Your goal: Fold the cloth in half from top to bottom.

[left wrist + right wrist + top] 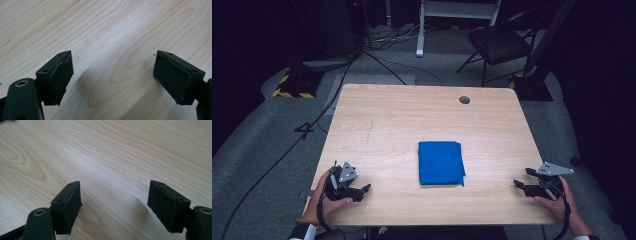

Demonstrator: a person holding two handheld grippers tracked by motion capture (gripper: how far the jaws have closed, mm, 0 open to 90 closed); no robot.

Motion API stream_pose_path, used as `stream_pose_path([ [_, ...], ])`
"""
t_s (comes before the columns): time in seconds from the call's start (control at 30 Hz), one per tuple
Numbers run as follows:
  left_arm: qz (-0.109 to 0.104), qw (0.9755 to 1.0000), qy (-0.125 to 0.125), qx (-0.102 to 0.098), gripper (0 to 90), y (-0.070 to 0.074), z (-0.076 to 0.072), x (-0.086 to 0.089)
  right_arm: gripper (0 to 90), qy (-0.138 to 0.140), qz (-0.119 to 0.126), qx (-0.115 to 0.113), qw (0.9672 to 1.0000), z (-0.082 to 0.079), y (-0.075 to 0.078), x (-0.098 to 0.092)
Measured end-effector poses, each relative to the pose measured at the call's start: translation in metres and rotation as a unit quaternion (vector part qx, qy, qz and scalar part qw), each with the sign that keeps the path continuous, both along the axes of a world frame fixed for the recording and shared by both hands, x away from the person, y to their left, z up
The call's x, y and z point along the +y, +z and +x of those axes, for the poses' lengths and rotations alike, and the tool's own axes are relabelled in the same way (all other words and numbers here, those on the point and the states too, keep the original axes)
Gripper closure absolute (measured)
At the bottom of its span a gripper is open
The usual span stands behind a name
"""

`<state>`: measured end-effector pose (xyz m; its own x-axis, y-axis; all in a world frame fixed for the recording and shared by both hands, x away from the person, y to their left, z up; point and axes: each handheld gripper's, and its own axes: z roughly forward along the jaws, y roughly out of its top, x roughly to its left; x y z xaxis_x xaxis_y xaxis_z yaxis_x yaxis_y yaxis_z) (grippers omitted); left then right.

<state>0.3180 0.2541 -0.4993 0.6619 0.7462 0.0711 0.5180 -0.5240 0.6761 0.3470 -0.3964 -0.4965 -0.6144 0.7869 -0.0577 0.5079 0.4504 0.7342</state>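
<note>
High view, cloth: a blue cloth (440, 163) lies folded into a neat rectangle near the middle of the wooden table (412, 115), flat and squared up.
High view, left gripper: the left gripper (362, 191) rests near the table's front left corner, well apart from the cloth, holding nothing.
High view, right gripper: the right gripper (518, 184) sits near the front right edge, also well apart from the cloth, empty.
Left gripper view: the two black jaws stand wide apart over bare wood grain, nothing between them.
Right gripper view: its jaws too are spread wide over bare tabletop, nothing gripped.
Progress: judging by the tidy fold and both tools standing clear, the folding looks finished; I see no step left undone on the cloth.
</note>
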Motion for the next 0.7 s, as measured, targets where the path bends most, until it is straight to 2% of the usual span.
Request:
stream_pose_path([
  [0.07,-0.010,0.9999,0.003,-0.002,16.5,-0.002,-0.003,0.006,27.0,-0.005,-0.006,-0.005,1.0000,-0.002,0.000,-0.002],
  [0.2,-0.023,0.9996,0.012,0.004,16.5,-0.004,-0.009,0.016,26.5,-0.020,0.008,0.000,0.9998,-0.003,-0.003,-0.009],
  [0.33,-0.028,0.9995,0.016,0.008,16.5,-0.004,-0.010,0.020,25.8,-0.034,0.019,0.004,0.9992,-0.004,-0.005,-0.013],
  [0.43,-0.038,0.9988,0.022,0.019,16.5,-0.005,-0.009,0.021,23.5,-0.034,0.026,0.009,0.9990,-0.004,-0.006,-0.014],
  [0.7,-0.037,0.9989,0.021,0.019,16.4,-0.005,-0.009,0.021,23.1,-0.034,0.027,0.011,0.9990,-0.003,-0.007,-0.014],
])
